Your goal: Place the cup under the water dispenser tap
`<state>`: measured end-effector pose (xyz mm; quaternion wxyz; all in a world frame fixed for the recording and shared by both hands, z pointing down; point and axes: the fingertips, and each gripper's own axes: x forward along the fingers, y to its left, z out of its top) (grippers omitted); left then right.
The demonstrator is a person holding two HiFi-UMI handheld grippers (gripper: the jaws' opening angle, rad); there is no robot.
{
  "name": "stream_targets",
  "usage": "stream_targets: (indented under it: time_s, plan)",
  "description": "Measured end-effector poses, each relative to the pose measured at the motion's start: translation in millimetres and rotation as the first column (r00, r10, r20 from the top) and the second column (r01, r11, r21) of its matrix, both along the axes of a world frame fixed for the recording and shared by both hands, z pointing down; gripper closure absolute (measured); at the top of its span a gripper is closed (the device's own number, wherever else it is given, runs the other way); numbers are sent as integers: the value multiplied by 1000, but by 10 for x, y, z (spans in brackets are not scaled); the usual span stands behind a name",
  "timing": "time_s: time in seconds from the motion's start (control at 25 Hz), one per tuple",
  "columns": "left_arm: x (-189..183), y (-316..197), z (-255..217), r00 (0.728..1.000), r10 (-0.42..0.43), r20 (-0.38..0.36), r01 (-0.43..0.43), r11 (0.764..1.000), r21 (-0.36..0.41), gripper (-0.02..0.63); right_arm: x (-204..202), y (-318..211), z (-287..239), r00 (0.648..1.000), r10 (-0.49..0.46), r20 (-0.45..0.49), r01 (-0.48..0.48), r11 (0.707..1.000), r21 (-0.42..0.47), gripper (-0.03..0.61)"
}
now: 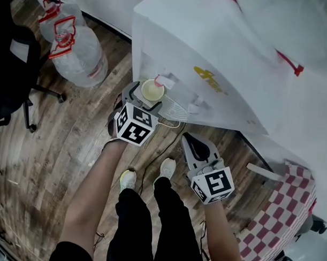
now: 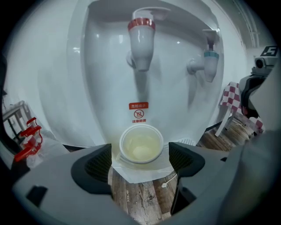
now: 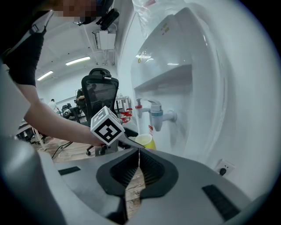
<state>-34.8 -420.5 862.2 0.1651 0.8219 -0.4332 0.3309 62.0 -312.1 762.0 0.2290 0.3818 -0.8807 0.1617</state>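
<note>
Since cup (image 2: 141,147) sits under red tap (image 2: 141,37) w/ left claw (image 2: 141,159) wide & clear of it, placing looks done; right claw (image 3: 138,165) closed, empty.

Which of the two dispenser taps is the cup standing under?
The red-capped tap, on the left in the left gripper view: the cup stands straight below it. The blue-capped tap beside it has no cup beneath.

The cup (image 2: 140,147) is pale yellow, the dispenser (image 2: 105,66) white, the cloth (image 1: 281,214) red-and-white checked.
</note>
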Motion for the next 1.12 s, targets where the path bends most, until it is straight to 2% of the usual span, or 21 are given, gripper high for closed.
stream_targets:
  time_s: [0.2,0.36,0.44,0.6,0.8,1.0,1.12]
  plan:
    - [-68,249,-279,1000,2,-16,-2,1000,-14,213,-33,130,-291,1000,18,21,-18,1000,-3,555]
    - [-122,456,-627,999,-11,-53,10,1000,-24,216,-99,305,-594,994,56,94,-52,998,-46,557]
    - [-150,565,-815,997,-11,-72,9,999,-31,224,-124,405,-716,992,74,100,-68,996,-63,557]
    - [-244,830,-1262,993,-20,-112,15,999,-41,333,-156,646,-1018,990,105,95,-97,992,-79,557]
    - [-368,1306,-1913,979,-51,-200,36,996,-80,416,-156,1044,-1601,990,119,82,-113,991,-75,557]
    - [-515,1616,-2578,982,-34,-184,29,999,-31,543,-51,1361,-2271,979,176,98,-174,984,-32,557]
    - [-573,1835,-2915,982,-34,-188,32,999,-12,577,-29,1641,-2601,976,183,115,-182,983,-17,557]
